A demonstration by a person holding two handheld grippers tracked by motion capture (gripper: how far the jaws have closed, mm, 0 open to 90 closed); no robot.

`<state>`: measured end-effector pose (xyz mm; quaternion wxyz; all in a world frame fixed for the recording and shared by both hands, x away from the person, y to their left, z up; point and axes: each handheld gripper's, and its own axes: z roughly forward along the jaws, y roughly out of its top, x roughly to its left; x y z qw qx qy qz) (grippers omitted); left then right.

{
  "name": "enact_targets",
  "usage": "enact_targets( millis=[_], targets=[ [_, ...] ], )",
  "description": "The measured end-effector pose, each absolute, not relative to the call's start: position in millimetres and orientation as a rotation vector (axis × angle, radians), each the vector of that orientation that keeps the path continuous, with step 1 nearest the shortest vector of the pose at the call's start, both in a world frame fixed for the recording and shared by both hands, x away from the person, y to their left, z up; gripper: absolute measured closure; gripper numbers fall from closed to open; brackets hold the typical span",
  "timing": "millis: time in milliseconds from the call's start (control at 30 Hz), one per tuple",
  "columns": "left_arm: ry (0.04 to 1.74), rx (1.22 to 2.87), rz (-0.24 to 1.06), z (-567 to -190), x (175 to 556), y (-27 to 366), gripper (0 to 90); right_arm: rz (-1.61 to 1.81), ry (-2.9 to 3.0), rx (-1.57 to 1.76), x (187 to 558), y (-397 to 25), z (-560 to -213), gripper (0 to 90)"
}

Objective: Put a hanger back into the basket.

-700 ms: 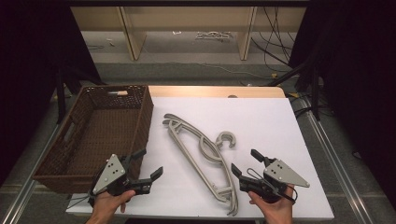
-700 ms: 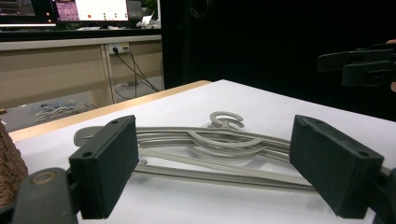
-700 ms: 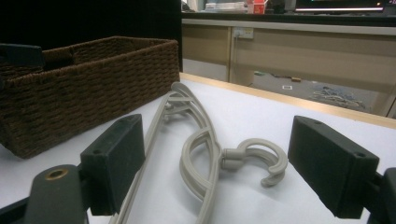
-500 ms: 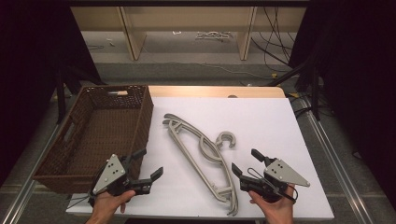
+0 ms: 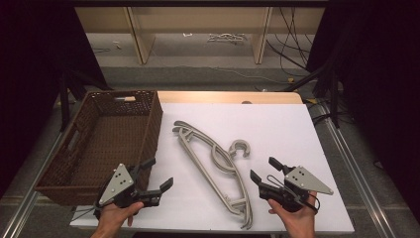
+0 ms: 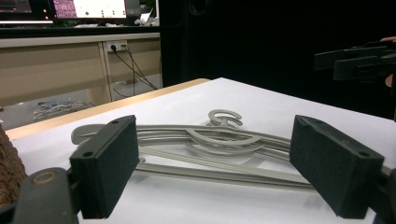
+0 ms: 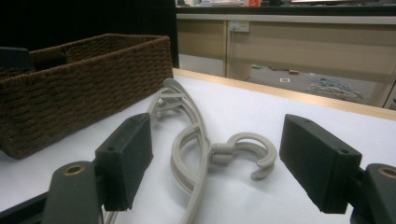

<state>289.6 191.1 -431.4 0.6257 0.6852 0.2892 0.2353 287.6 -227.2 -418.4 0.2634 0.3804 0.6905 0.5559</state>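
Two grey plastic hangers (image 5: 213,161) lie stacked flat on the white bench (image 5: 277,124), just beside the brown wicker basket (image 5: 99,139) and between the left gripper (image 5: 153,181) and the right gripper (image 5: 265,171). Both sets of jaws are spread wide and grasp nothing. The hangers look light, stiff and somewhat slick, and probably slide apart if lifted by one. A likely hold is across both arms near the hook (image 7: 245,151), pinching the pair together.
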Motion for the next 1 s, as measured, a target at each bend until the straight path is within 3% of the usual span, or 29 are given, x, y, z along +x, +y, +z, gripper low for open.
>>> enact_targets(
  millis=[833, 1000],
  targets=[
    [0.689, 1.554, 0.493, -432, 292, 191, 15.9, 1.235, 2.215, 1.039, 346, -195, -431, 26.8],
    [0.693, 1.554, 0.498, -432, 292, 191, 15.9, 1.101, 2.351, 1.074, 357, -183, -441, 31.9]
  ],
)
